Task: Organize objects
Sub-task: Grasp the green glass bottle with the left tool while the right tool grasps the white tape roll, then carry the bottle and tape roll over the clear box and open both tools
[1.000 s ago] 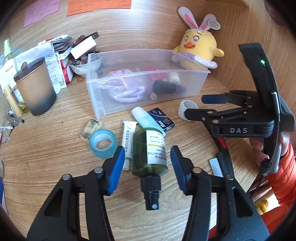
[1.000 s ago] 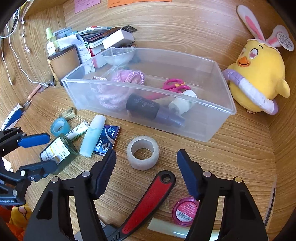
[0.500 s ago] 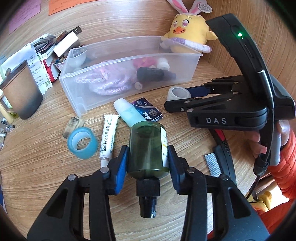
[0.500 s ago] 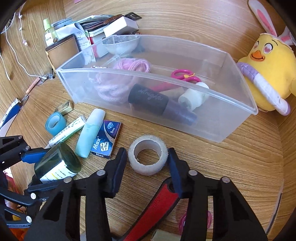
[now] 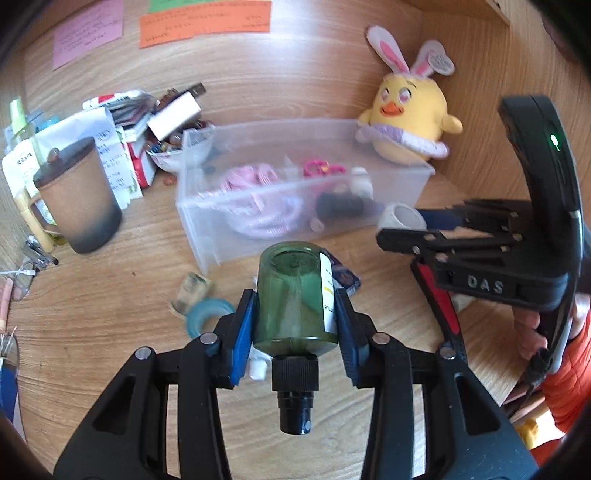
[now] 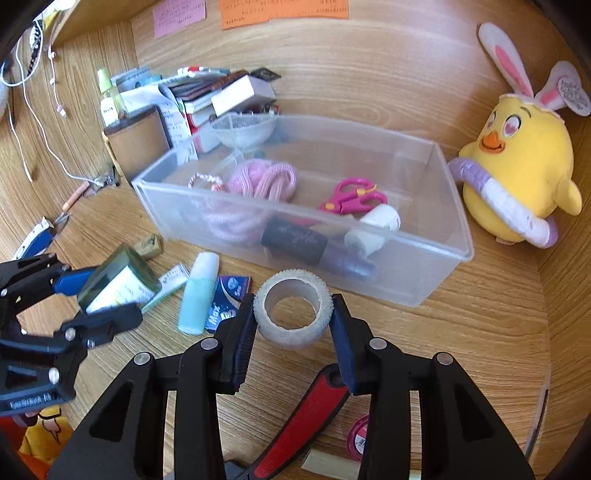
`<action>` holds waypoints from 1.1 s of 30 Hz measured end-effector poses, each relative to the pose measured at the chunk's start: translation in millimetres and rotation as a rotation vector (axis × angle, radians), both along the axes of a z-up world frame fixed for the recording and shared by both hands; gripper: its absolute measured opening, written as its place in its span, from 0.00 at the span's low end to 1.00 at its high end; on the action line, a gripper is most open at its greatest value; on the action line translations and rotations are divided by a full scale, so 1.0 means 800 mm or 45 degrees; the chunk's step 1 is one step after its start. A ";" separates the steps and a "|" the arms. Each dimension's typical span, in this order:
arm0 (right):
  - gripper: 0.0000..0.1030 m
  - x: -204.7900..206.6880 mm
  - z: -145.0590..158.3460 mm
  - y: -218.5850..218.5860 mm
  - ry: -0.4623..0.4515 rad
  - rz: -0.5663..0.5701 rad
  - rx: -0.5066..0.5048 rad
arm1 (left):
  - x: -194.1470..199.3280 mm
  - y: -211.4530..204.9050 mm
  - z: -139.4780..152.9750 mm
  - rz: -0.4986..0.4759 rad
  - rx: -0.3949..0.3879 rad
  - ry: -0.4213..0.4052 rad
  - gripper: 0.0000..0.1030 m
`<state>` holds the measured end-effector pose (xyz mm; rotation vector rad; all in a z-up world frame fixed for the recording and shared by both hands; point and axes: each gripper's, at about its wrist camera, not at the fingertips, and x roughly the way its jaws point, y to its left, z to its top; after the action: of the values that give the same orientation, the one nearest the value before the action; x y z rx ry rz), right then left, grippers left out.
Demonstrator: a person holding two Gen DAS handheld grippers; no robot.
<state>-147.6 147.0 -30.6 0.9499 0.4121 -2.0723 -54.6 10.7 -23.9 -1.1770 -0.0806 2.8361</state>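
The sticky notes (image 5: 205,20) on the back wall carry writing too small and blurred to read, and the top edge crops them in both views. The green bottle (image 5: 295,299) hides most of the white tube (image 5: 257,365) and the blue packet (image 5: 345,278) behind it. In the clear bin (image 6: 424,288), the frosted front wall blurs the dark bottle (image 6: 295,240) and its script. The left tool (image 6: 99,295) is smeared by motion in the right wrist view, so the bottle's label cannot be read. The pink tin (image 6: 356,435) sits half behind the right tool (image 6: 293,314).
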 end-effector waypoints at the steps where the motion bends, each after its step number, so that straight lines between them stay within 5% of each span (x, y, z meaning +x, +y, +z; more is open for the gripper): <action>1: 0.35 0.001 0.005 0.001 0.009 0.000 -0.014 | -0.002 -0.005 0.006 0.019 0.003 0.021 0.40; 18: 0.35 -0.007 0.076 0.002 0.120 -0.070 -0.227 | -0.059 -0.046 0.070 0.170 -0.005 0.192 0.40; 33: 0.35 -0.063 0.081 -0.023 0.130 -0.161 -0.189 | -0.124 -0.047 0.071 0.148 0.022 0.119 0.40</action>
<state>-197.9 128.6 34.0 0.8021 0.2516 -2.2391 -153.4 -26.9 33.2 -1.0679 -0.1734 2.9801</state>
